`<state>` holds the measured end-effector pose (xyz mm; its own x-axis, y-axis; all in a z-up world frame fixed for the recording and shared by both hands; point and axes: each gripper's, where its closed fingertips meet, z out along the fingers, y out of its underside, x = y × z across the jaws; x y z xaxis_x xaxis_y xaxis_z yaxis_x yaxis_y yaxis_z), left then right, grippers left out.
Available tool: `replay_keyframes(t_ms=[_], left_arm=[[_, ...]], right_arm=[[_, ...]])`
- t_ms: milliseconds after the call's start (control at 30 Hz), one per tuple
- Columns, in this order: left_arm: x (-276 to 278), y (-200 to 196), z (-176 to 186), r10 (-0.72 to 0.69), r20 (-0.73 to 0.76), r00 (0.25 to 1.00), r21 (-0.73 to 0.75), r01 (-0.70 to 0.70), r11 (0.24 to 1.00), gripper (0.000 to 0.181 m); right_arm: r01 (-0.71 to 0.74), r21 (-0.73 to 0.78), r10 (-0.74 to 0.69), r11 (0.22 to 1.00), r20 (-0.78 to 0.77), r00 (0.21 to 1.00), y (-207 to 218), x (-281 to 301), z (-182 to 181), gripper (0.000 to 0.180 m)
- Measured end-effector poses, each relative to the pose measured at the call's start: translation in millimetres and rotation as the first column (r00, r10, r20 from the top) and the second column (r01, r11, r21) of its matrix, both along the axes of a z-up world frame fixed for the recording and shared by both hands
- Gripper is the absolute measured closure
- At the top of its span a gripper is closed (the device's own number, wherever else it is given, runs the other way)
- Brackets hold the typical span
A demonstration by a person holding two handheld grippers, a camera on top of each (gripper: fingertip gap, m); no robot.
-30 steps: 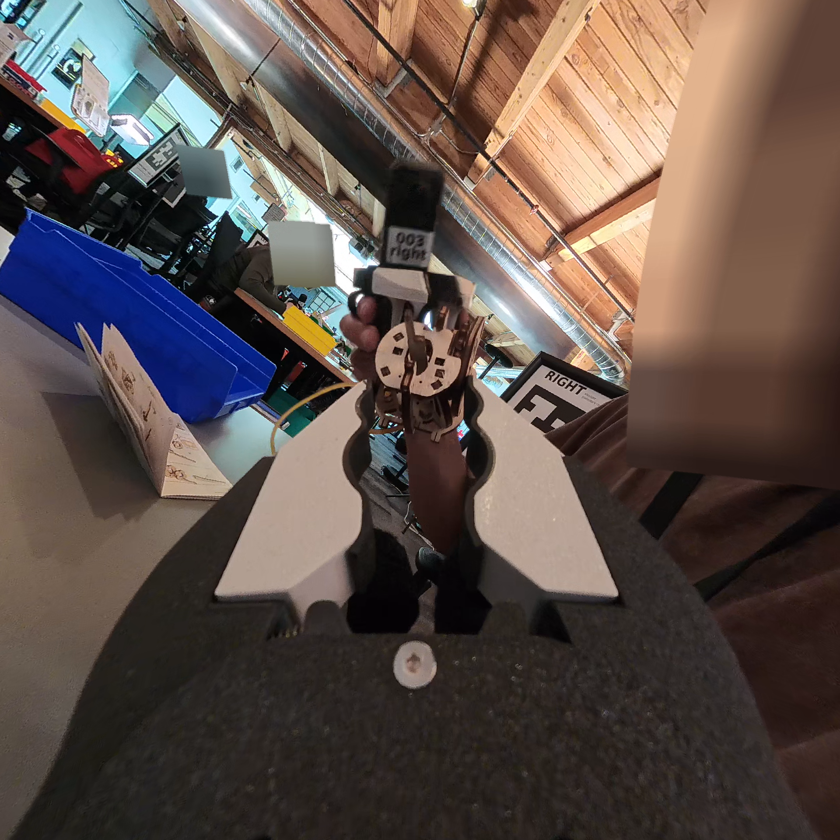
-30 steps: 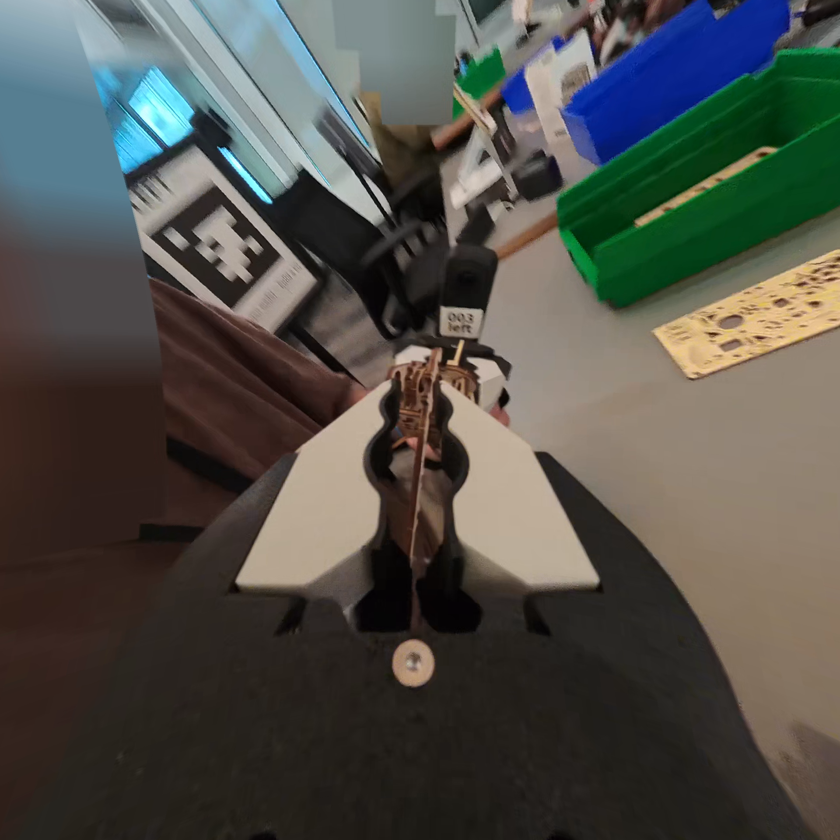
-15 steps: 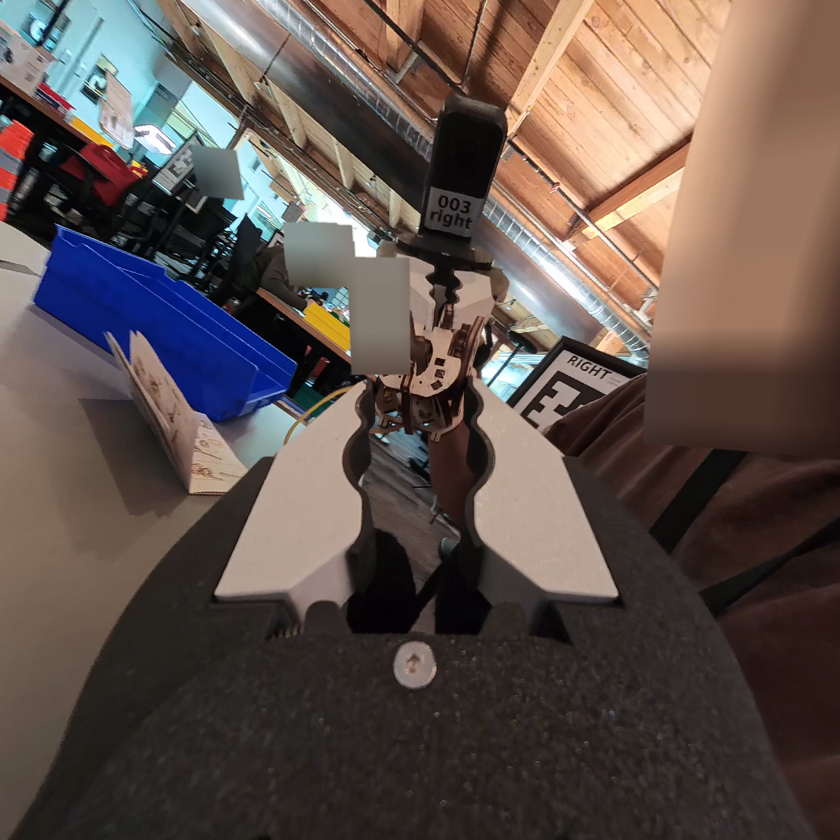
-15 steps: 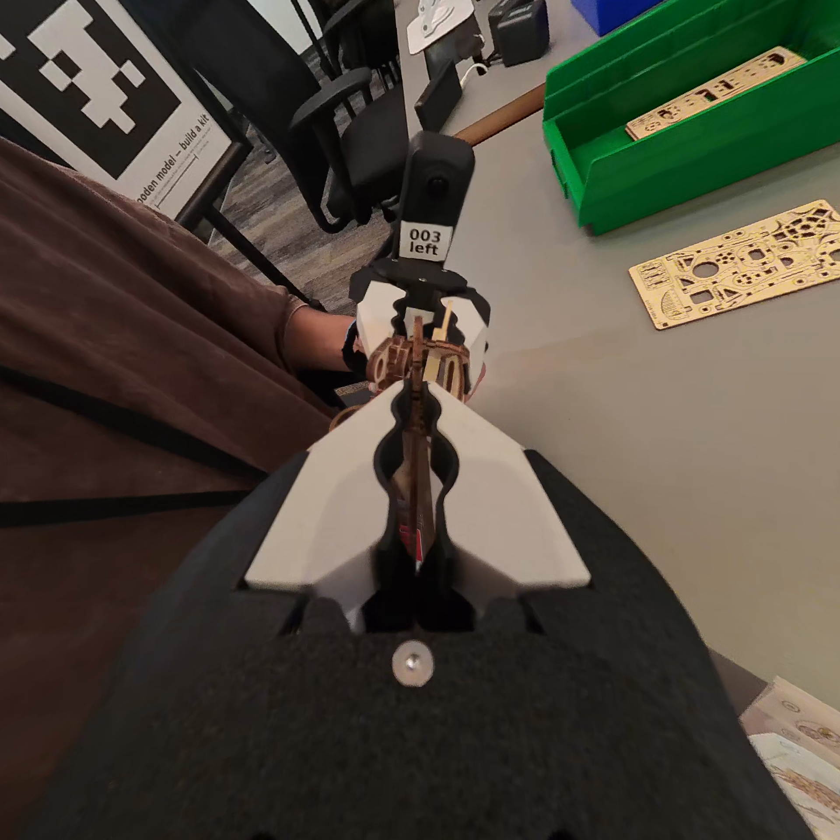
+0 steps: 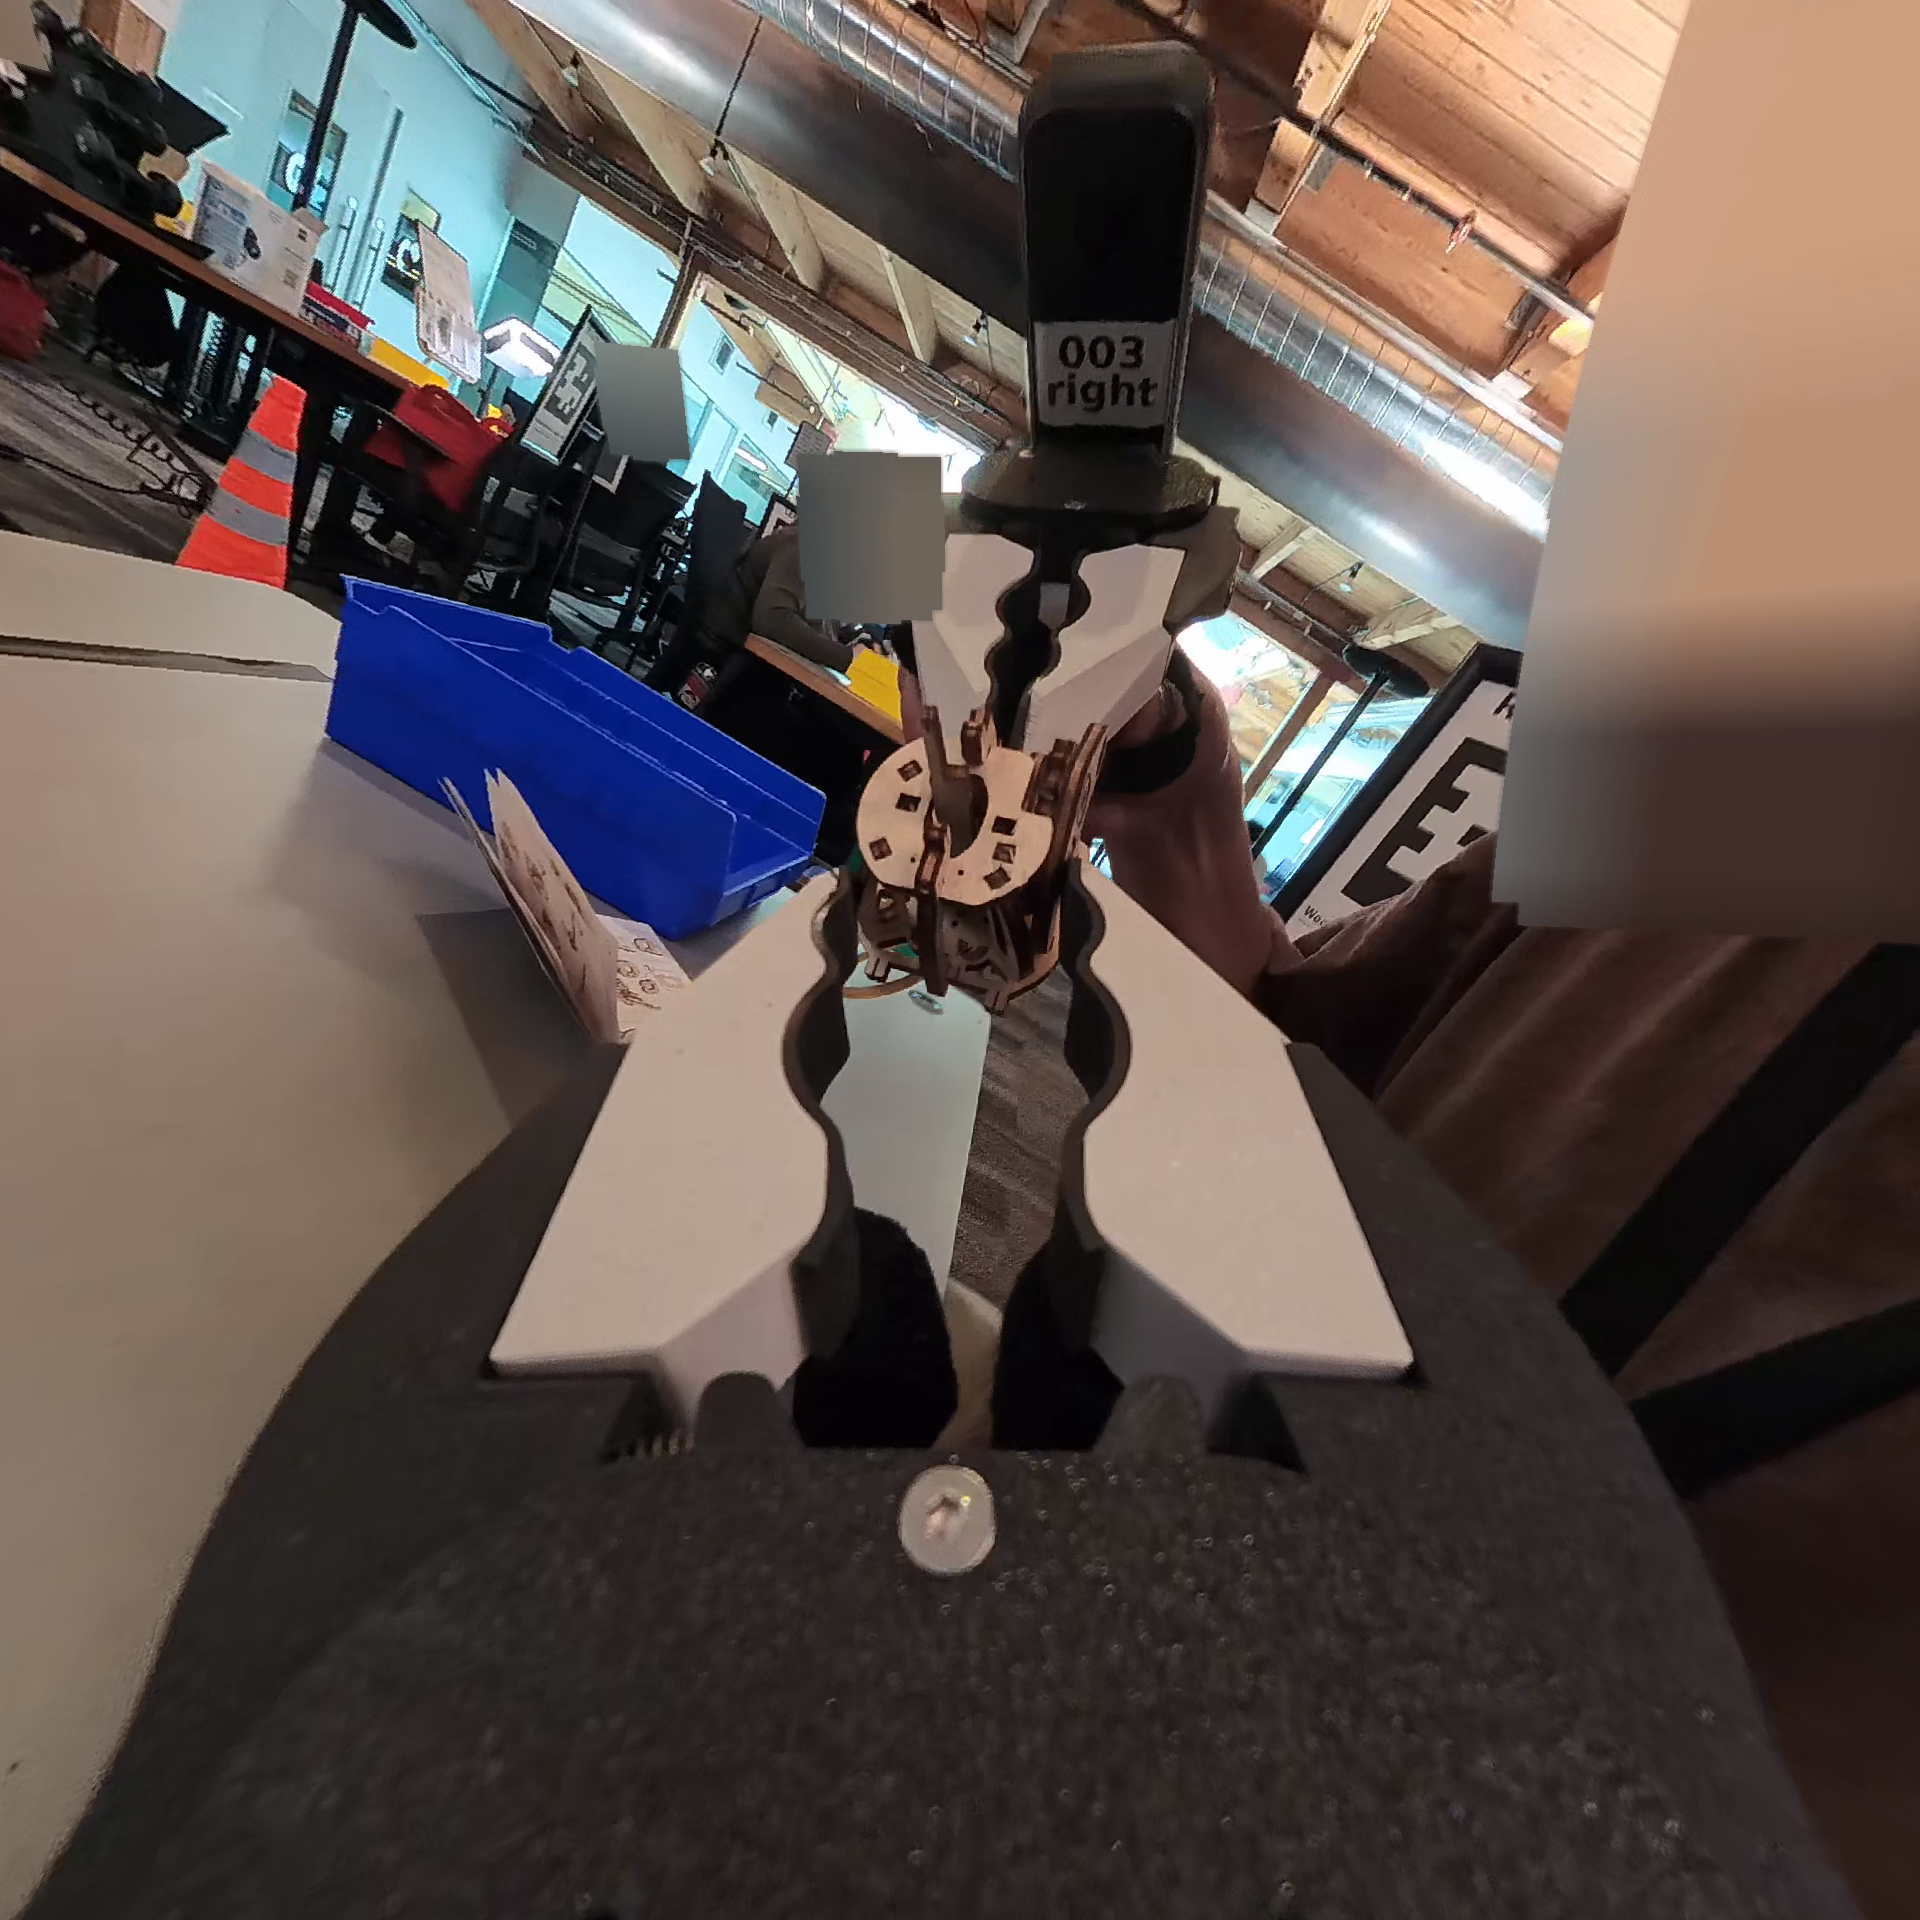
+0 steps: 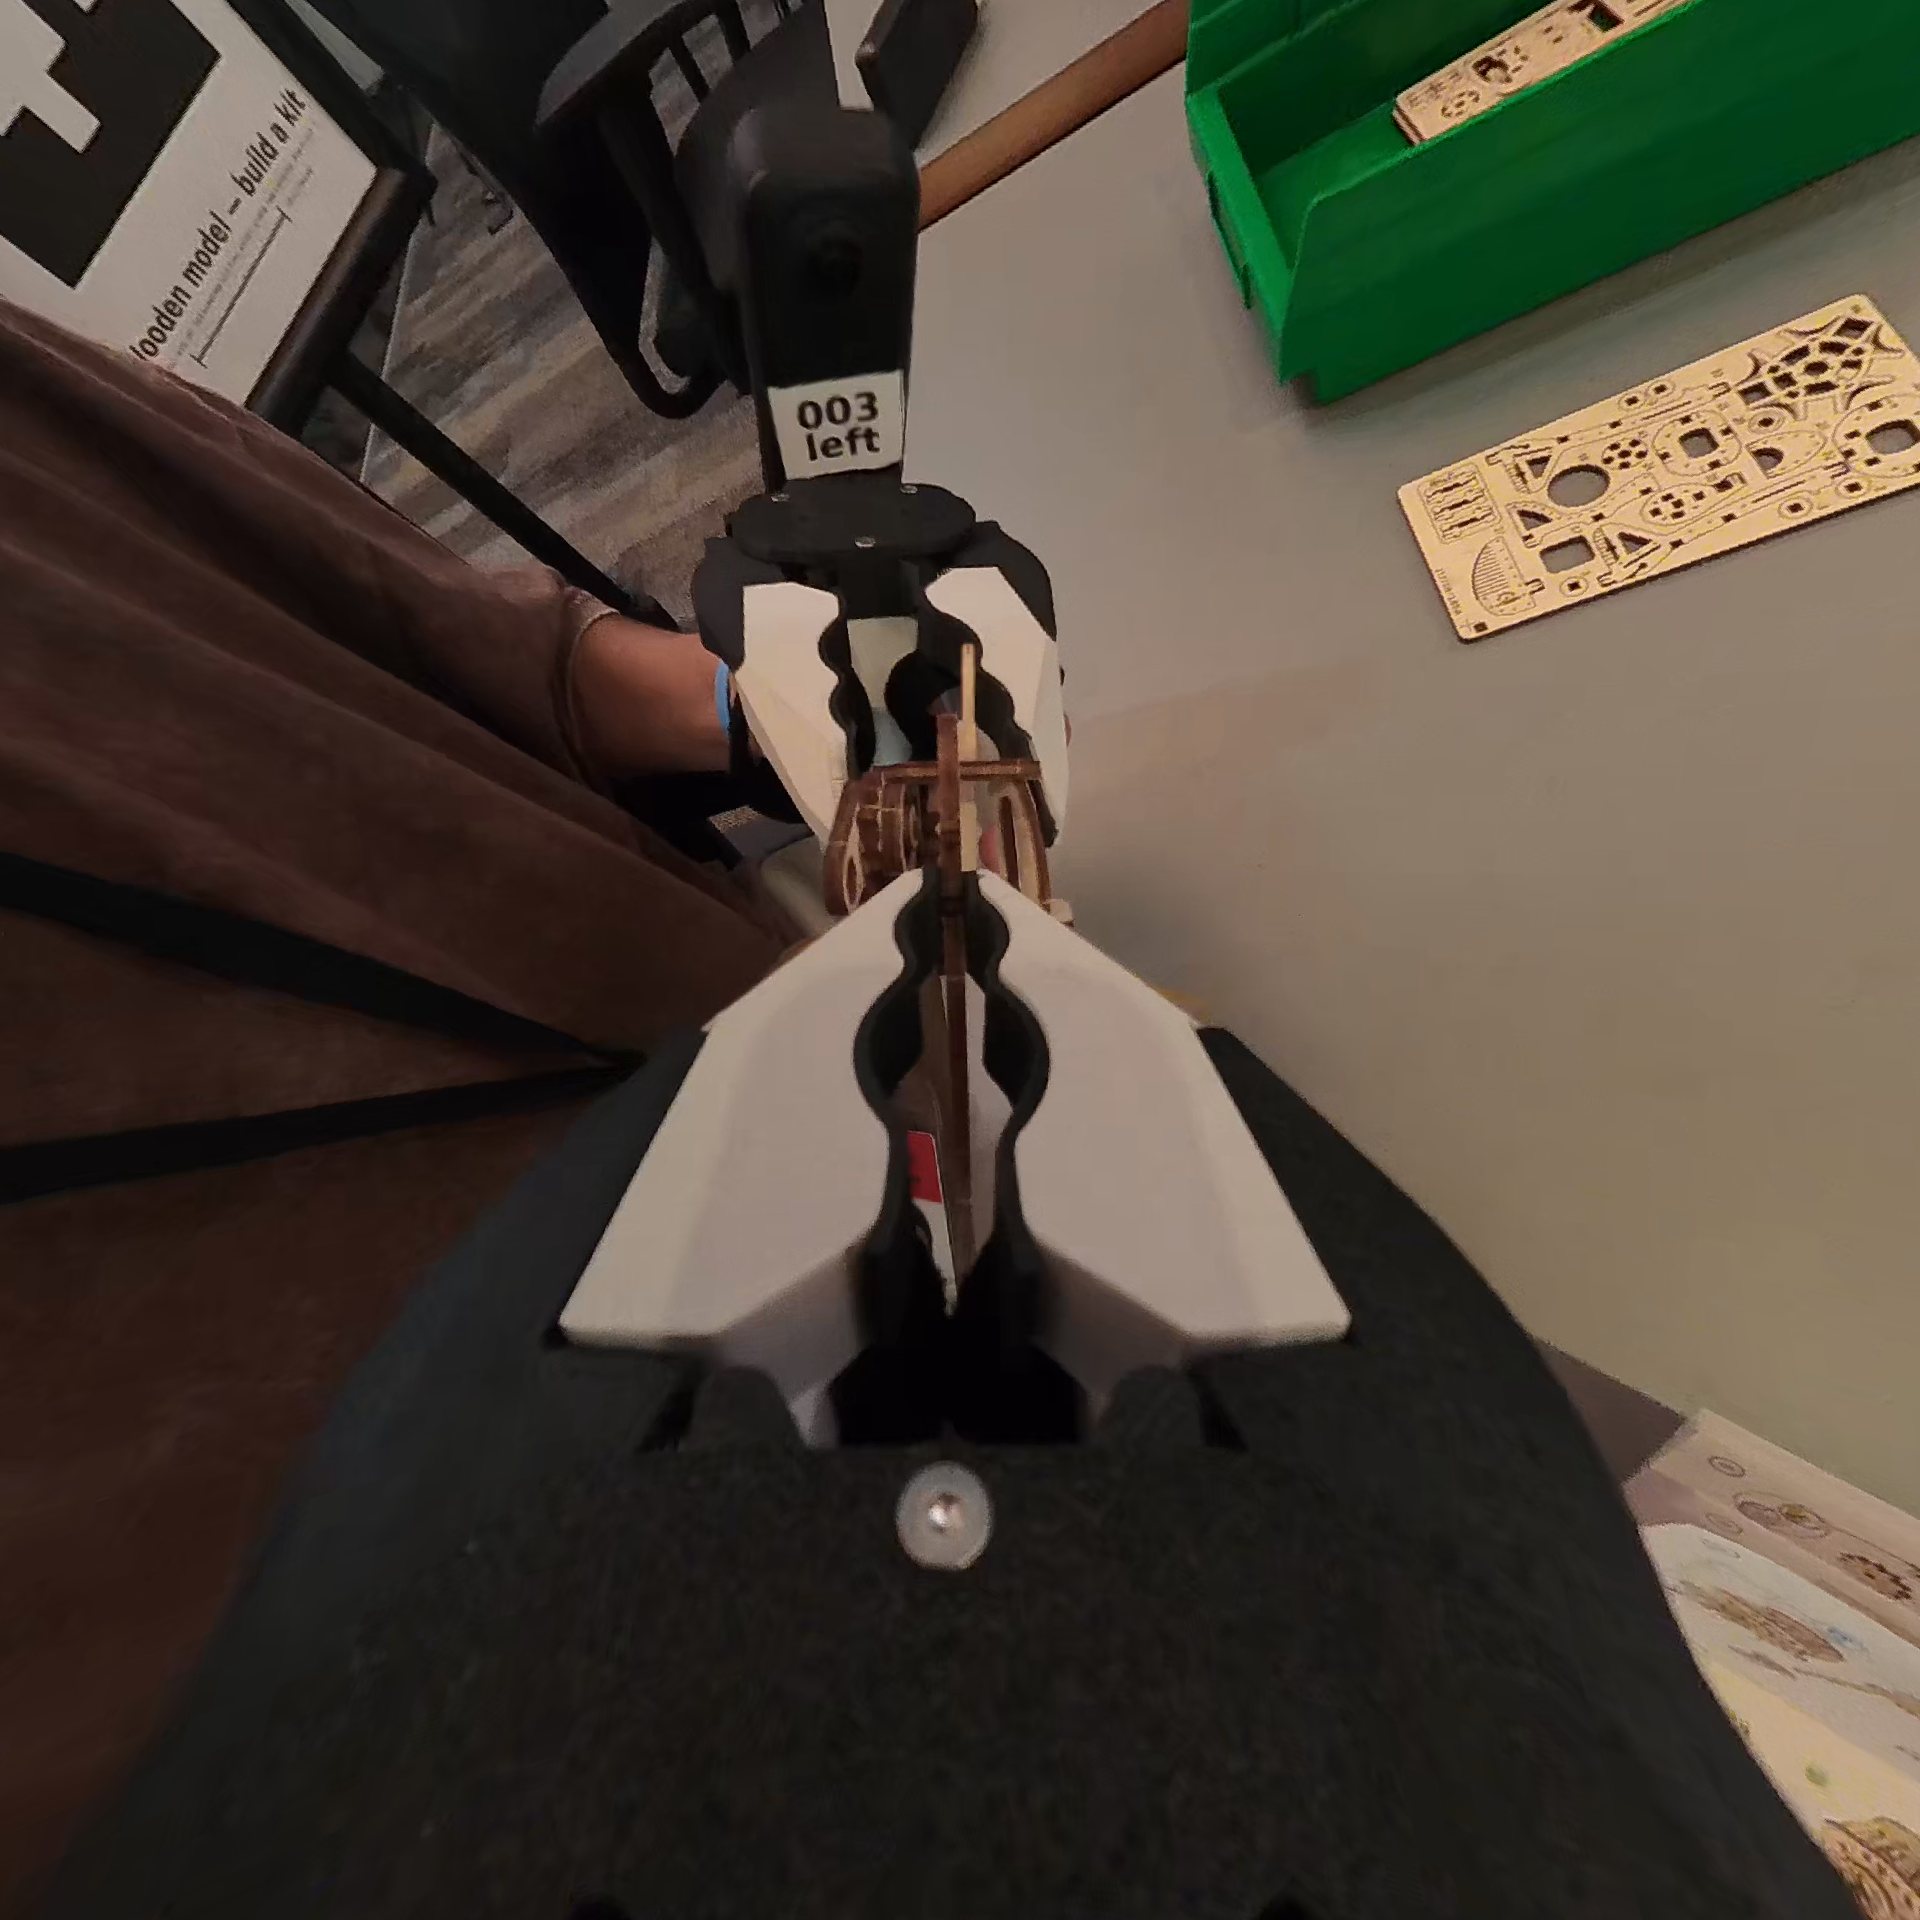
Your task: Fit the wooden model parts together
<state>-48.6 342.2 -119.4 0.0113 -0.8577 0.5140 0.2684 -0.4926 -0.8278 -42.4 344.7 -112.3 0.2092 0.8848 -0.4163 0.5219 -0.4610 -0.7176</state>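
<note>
My left gripper (image 5: 951, 904) is shut on a small wooden model assembly (image 5: 956, 935), held between its white fingertips above the table. A pale round disc with square holes (image 5: 961, 831) sits at the assembly's top. My right gripper (image 6: 951, 883) is shut on a thin flat wooden part (image 6: 954, 1049), seen edge-on, and its far end meets the assembly (image 6: 935, 821). The two grippers face each other tip to tip. The right gripper shows in the left wrist view (image 5: 997, 717), and the left gripper shows in the right wrist view (image 6: 925, 790).
A blue bin (image 5: 582, 748) and a folded instruction booklet (image 5: 561, 935) stand on the grey table to the left. A green bin (image 6: 1507, 239), a wooden parts sheet (image 6: 1683, 468) and a printed sheet (image 6: 1818, 1621) lie to the right. A brown sleeve (image 6: 260, 727) is close by. Only a small space, under 4 cm, lies between the two pairs of fingers.
Both grippers have drawn closer together, so each looks larger in the other's view. The right wrist view has tilted down toward the table. The assembly's disc face is turned toward the left camera again.
</note>
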Motion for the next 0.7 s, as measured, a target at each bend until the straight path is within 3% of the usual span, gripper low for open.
replay_keyframes(t_ms=[367, 600, 700], left_arm=[[-7.6, 2.0, 14.5, -0.037, 0.148, 0.988, -0.096, 0.052, 0.994, 0.145], [-10.2, 6.5, 11.9, -0.017, 0.131, 0.991, -0.095, 0.029, 0.995, 0.145], [-8.8, 7.1, 6.5, 0.005, 0.068, 0.998, -0.046, -0.002, 0.999, 0.145]], right_arm=[[0.012, 0.006, -0.012, 1.000, -0.050, 0.999, 6.4, -10.5, 17.6, 0.171], [0.010, 0.044, -0.009, 0.999, -0.034, 0.999, 10.3, -14.9, 17.3, 0.177], [-0.024, 0.038, 0.022, 0.999, 0.051, 0.998, 10.4, -13.0, 8.6, 0.177]])
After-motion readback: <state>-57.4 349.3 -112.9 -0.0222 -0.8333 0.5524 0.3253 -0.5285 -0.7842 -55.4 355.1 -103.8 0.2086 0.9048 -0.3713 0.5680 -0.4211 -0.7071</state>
